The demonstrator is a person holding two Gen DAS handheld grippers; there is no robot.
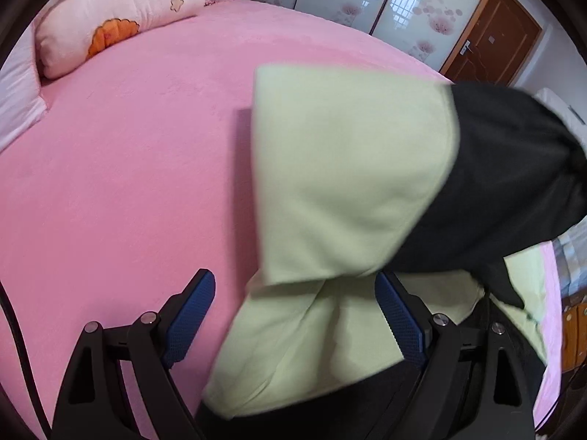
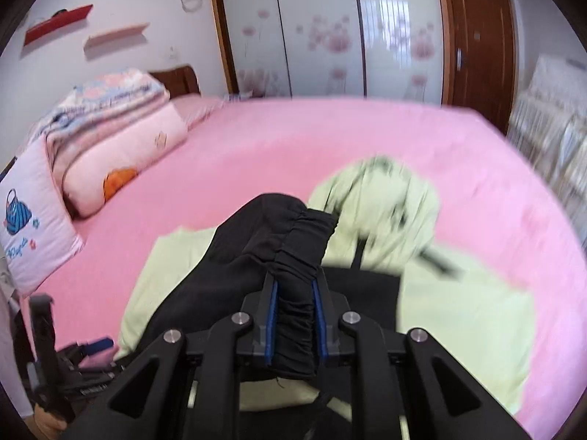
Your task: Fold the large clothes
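Observation:
A large pale green and black garment (image 1: 348,183) lies on the pink bed (image 1: 128,183). In the left wrist view a green sleeve with a black end (image 1: 513,176) hangs lifted across the frame. My left gripper (image 1: 295,289) is open, and green fabric passes between its blue pads (image 1: 190,311) without being clamped. In the right wrist view my right gripper (image 2: 293,286) is shut on the gathered black cuff (image 2: 297,293) and holds it above the green body (image 2: 458,330). The crumpled hood (image 2: 385,201) lies further up the bed.
A pink pillow (image 1: 117,18) and folded quilts (image 2: 110,117) lie at the bed's head on the left. A white embroidered cushion (image 2: 33,220) lies beside them. Wardrobe doors (image 2: 323,29) and a brown door (image 2: 480,36) stand beyond the bed. My left gripper shows at the lower left (image 2: 91,344).

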